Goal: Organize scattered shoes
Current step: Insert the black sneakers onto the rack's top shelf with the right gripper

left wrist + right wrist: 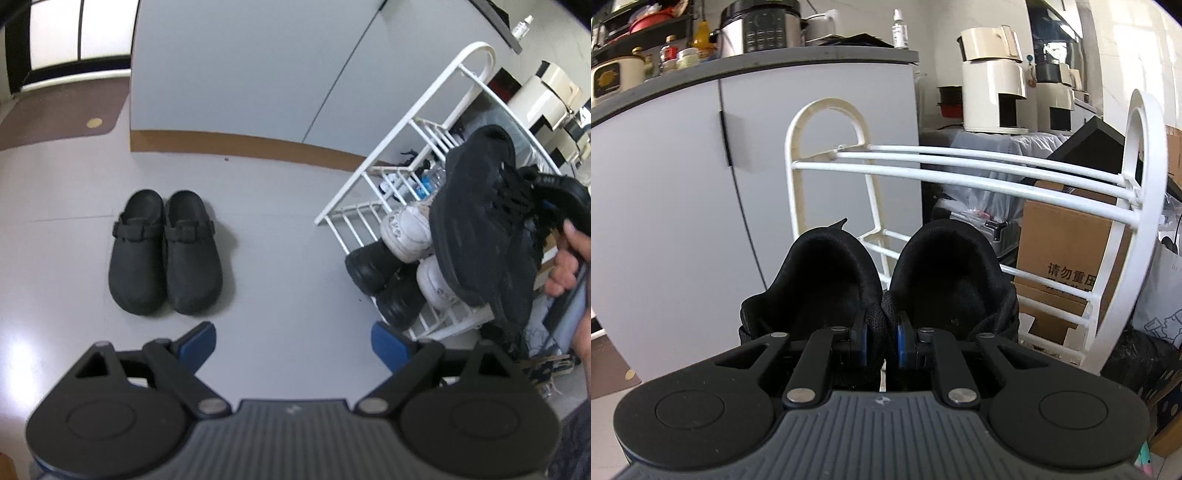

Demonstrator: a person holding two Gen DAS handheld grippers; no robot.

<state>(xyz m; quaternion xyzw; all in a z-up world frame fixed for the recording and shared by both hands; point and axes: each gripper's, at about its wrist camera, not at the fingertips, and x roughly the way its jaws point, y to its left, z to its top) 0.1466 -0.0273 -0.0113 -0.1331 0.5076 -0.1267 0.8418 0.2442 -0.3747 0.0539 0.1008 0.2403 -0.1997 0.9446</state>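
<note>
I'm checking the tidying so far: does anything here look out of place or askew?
Only the black clogs remain on the floor, neatly paired but away from the white shoe rack. The right gripper carries a pair of black sneakers toward it. Nothing looks spilled or damaged.

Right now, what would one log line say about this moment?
right gripper: shut on pair of black lace-up sneakers, near white wire shoe rack | left gripper: open, empty | pair of black clogs: on floor

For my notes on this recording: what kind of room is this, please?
Probably a lived-in home kitchen or entry corner: a white shoe rack, a rice cooker on a grey cabinet, and black clogs on the floor.
</note>
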